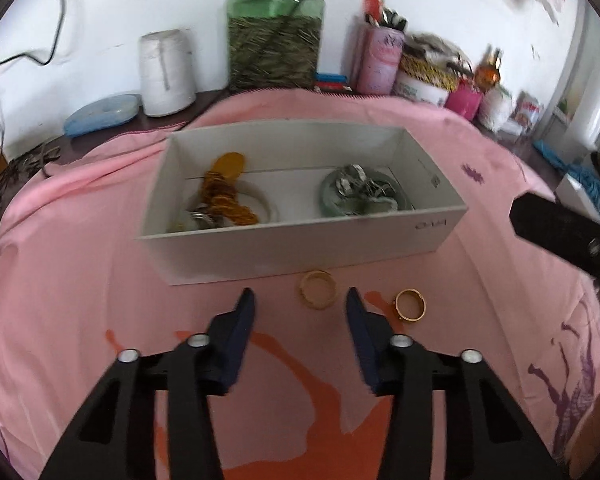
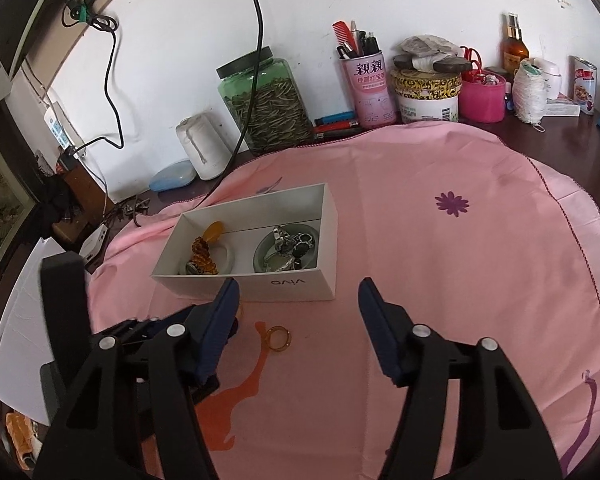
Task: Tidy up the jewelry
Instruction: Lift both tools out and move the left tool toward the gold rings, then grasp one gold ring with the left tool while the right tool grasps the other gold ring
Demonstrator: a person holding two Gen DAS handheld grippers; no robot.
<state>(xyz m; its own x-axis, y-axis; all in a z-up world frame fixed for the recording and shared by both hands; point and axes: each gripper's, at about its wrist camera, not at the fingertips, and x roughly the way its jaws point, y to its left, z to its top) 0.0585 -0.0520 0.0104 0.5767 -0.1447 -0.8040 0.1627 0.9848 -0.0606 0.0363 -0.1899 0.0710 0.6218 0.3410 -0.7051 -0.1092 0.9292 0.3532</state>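
A white open box [image 1: 284, 248] [image 2: 324, 204] sits on the pink cloth [image 1: 80, 280] [image 2: 460, 280]. Inside are amber beads [image 1: 220, 196] [image 2: 204, 258] with a white bangle at left, and a grey dish of silver rings [image 1: 360, 194] [image 2: 288, 250] at right. Two gold rings lie in front of the box: a pale one [image 1: 318, 290] and a shinier one [image 1: 410, 305] [image 2: 278, 338]. My left gripper [image 1: 300, 300] is open and empty, low over the cloth, with the pale ring just ahead between its fingertips. My right gripper [image 2: 298, 290] is open and empty, higher, right of the box.
Along the wall stand a green jar of seeds [image 2: 266, 104], a white thread cone [image 2: 200, 146], a pink pen cup [image 2: 366, 88], tubs and bottles. A black cable [image 2: 256, 40] hangs down to the table's left. A blue case [image 1: 100, 114] lies at back left.
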